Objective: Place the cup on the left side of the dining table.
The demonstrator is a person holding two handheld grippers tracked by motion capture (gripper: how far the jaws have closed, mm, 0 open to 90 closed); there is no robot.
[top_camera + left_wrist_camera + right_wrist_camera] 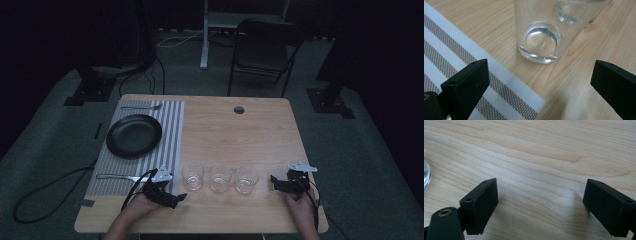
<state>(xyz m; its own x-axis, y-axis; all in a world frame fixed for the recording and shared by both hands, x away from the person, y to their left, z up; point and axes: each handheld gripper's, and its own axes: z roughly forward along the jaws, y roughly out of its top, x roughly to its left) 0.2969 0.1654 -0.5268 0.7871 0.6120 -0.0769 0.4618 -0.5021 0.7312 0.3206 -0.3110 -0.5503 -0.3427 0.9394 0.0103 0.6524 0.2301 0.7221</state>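
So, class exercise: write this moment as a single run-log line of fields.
left gripper: jaws open, nearing left glass | right gripper: jaws open over bare table | glasses: three in row, untouched

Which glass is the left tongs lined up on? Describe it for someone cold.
On the wooden table, three clear glasses stand in a row near the front edge. It is the leftmost glass, nearest the striped placemat and just ahead of the open left tongs.

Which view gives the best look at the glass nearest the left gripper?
The left gripper view: the leftmost glass stands upright and empty just beyond the open fingers, its thick base sharp. The high view shows it small, first in a row of three. In the right gripper view, a glass edge at the left border cannot be identified.
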